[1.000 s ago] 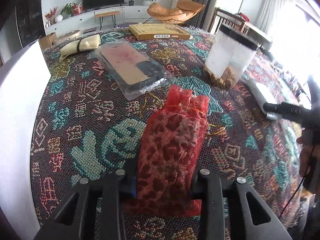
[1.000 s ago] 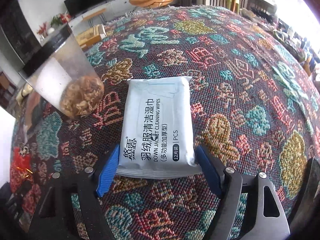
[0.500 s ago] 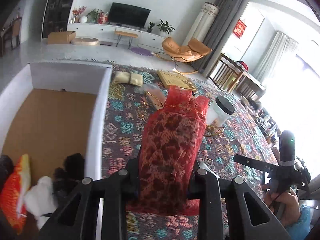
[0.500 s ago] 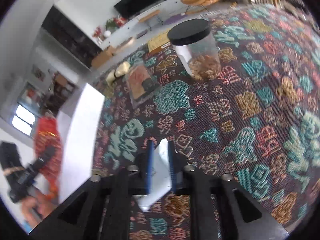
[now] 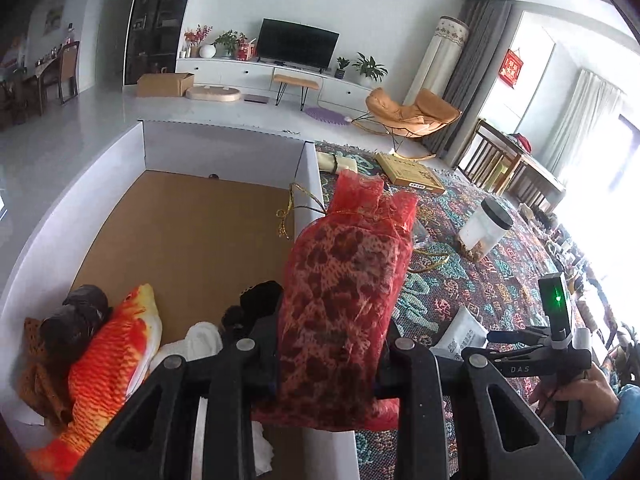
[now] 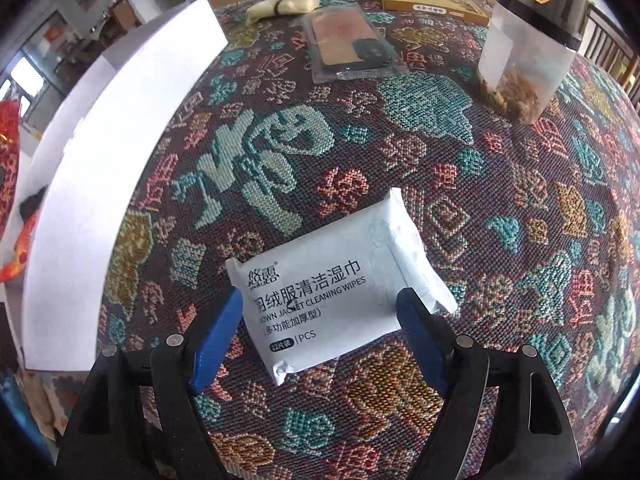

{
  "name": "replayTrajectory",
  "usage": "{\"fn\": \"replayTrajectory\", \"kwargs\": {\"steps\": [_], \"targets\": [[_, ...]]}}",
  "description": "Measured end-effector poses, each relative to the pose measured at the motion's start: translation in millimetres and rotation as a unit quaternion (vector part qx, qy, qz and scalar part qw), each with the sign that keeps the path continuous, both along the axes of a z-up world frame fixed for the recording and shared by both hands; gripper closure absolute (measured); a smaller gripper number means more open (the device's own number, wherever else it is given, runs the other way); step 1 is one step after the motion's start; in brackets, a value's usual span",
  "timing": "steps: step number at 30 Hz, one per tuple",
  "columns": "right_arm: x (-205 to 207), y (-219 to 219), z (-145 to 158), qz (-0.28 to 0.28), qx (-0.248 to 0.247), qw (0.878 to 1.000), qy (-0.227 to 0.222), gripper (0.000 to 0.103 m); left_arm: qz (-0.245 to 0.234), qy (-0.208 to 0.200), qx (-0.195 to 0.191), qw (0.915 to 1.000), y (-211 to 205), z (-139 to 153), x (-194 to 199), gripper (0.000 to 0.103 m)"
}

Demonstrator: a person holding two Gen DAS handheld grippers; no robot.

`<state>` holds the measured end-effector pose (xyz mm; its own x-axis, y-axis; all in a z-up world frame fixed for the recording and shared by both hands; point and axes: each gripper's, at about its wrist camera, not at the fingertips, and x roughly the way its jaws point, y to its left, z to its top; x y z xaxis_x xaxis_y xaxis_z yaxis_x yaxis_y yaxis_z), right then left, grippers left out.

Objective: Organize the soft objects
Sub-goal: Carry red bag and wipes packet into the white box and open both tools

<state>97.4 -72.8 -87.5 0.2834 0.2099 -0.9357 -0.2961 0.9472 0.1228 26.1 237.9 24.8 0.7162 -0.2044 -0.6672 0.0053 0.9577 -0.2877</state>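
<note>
Above the white box (image 5: 120,168) beside the patterned bench (image 6: 500,200), the left hand-held gripper (image 5: 332,344) clamps the red mesh pouch (image 5: 344,280), best released low over bare floor, while the right hand-held gripper (image 6: 320,320), jaws apart, straddles the wipes pack (image 6: 340,288).

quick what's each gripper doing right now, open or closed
Left gripper: closed on the red mesh pouch, held up by the white box.
Right gripper: open, fingers either side of the wipes pack on the patterned cloth.
</note>
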Motion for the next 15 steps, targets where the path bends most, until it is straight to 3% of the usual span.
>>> {"fn": "replayTrajectory", "kwargs": {"steps": [2,3,4,5,6,11,15], "targets": [[-10,-26,1,-0.106,0.053,0.992,0.029,0.021,0.003,-0.005,0.0,1.0,2,0,-4,0.073],[-17,-45,-2,-0.17,0.122,0.976,0.054,0.02,0.005,-0.007,0.001,1.0,3,1,-5,0.073],[-24,-59,-10,-0.22,0.192,0.953,0.084,0.02,0.006,-0.01,0.0,0.9999,4,1,-5,0.073],[-27,-64,-19,-0.242,0.235,0.936,0.105,0.02,0.005,-0.012,-0.002,0.9999,3,0,-5,0.073],[-25,-64,-23,-0.253,0.244,0.93,0.106,0.02,0.004,-0.013,-0.004,0.9999,2,0,-4,0.073],[19,-23,-18,-0.264,0.14,0.954,0.018,0.015,-0.009,-0.015,-0.019,0.9997,-4,-2,-4,0.073],[39,38,-23,-0.183,-0.014,0.983,-0.022,0.01,-0.006,-0.014,-0.012,0.9998,4,-2,-8,0.073]]}}
